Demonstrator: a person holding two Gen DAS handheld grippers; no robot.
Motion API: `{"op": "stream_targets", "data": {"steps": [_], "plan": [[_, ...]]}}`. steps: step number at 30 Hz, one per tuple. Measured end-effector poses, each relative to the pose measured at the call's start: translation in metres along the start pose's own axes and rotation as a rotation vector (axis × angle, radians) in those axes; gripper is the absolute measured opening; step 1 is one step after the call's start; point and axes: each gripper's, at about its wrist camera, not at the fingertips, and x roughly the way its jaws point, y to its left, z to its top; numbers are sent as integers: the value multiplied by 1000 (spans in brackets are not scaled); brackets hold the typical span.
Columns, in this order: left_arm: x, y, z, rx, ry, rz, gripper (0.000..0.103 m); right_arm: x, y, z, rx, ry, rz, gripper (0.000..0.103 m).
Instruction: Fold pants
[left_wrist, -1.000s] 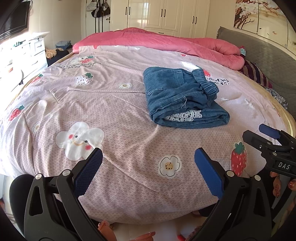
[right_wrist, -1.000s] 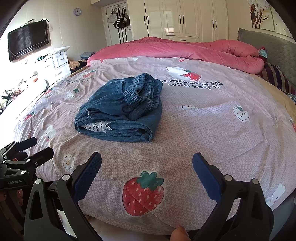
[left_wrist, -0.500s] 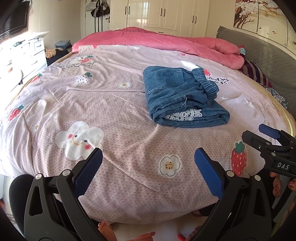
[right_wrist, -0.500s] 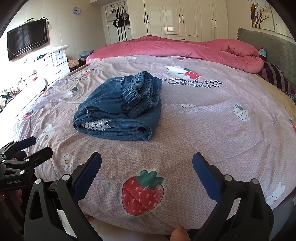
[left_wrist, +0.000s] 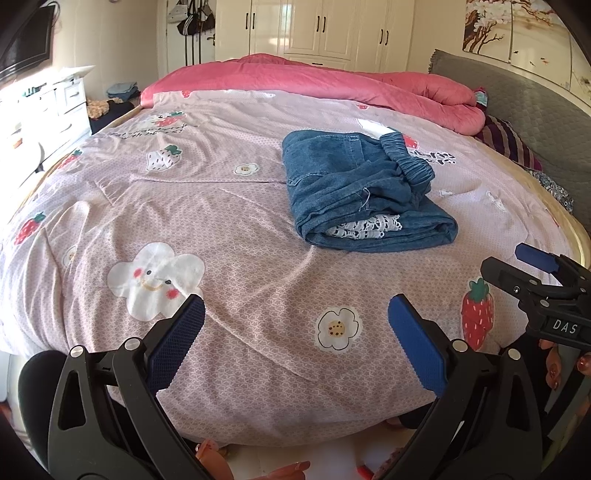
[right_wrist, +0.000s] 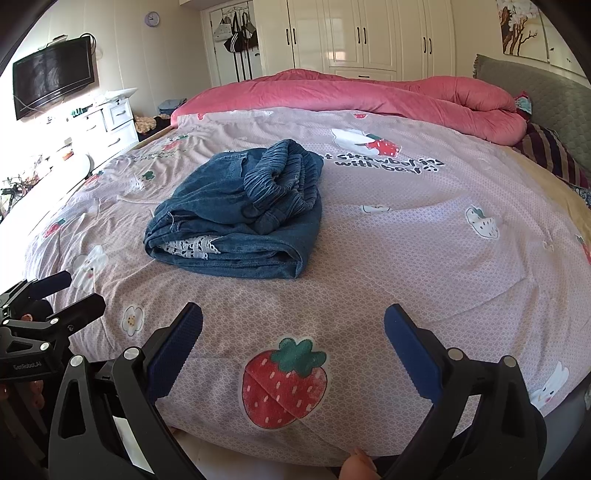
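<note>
The blue denim pants (left_wrist: 362, 192) lie folded in a thick bundle on the pink bedsheet (left_wrist: 221, 206), elastic waistband on top, white lace showing at the near edge. They also show in the right wrist view (right_wrist: 240, 218). My left gripper (left_wrist: 291, 325) is open and empty, held back over the bed's near edge, well short of the pants. My right gripper (right_wrist: 293, 332) is open and empty, also over the near edge. Each gripper shows in the other's view: the right one (left_wrist: 532, 269) and the left one (right_wrist: 48, 299).
A rolled pink quilt (left_wrist: 332, 81) lies along the far side of the bed. A grey headboard (left_wrist: 517, 96) and striped pillow (left_wrist: 509, 144) are at the right. White drawers (right_wrist: 107, 125) and a wall TV (right_wrist: 51, 81) stand left; wardrobes (right_wrist: 369, 33) behind.
Both grippers have drifted only slightly; the pants appear a touch lower in both views. Nothing was grasped or released.
</note>
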Motion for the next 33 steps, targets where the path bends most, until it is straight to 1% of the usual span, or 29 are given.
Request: {"op": "stream_targets", "data": {"steps": [4, 13, 15, 18, 19, 21, 22, 24, 25, 26, 27, 29, 30, 31, 32, 33], "plan": [[1, -1, 0, 6, 8, 1, 94, 1, 0, -1, 1, 4, -4, 98], [9, -3, -1, 11, 49, 44, 94, 3, -4, -1, 4, 15, -21, 98], [9, -3, 0, 16, 51, 39, 94, 4, -8, -1, 10, 15, -30, 98], [7, -1, 3, 5, 37, 2, 94, 6, -18, 1, 30, 18, -50, 98], [3, 1, 7, 0, 19, -21, 94, 7, -25, 2, 43, 15, -64, 98], [-3, 5, 12, -1, -23, -41, 93, 9, -39, 7, 65, 14, -84, 98], [-5, 9, 18, -2, -38, -34, 93, 10, -46, 9, 74, 13, -95, 98], [-7, 23, 34, -12, -59, -8, 94, 14, -66, 17, 98, 15, -127, 98], [-4, 38, 45, -22, -60, 14, 94, 18, -83, 24, 117, 9, -158, 98], [2, 51, 54, -29, -54, 39, 94, 22, -97, 30, 133, 3, -182, 98], [11, 64, 63, -32, -36, 71, 94, 28, -120, 40, 153, 4, -225, 98], [45, 106, 83, -39, 31, 183, 94, 40, -155, 56, 190, 11, -301, 98], [58, 122, 90, -49, 55, 205, 94, 49, -180, 68, 217, 18, -359, 98], [78, 148, 101, -67, 85, 260, 94, 56, -197, 77, 235, 27, -392, 98], [90, 168, 109, -96, 94, 309, 94, 64, -217, 86, 264, 40, -438, 99], [102, 186, 116, -121, 97, 334, 94, 77, -243, 98, 294, 64, -479, 99]]}}
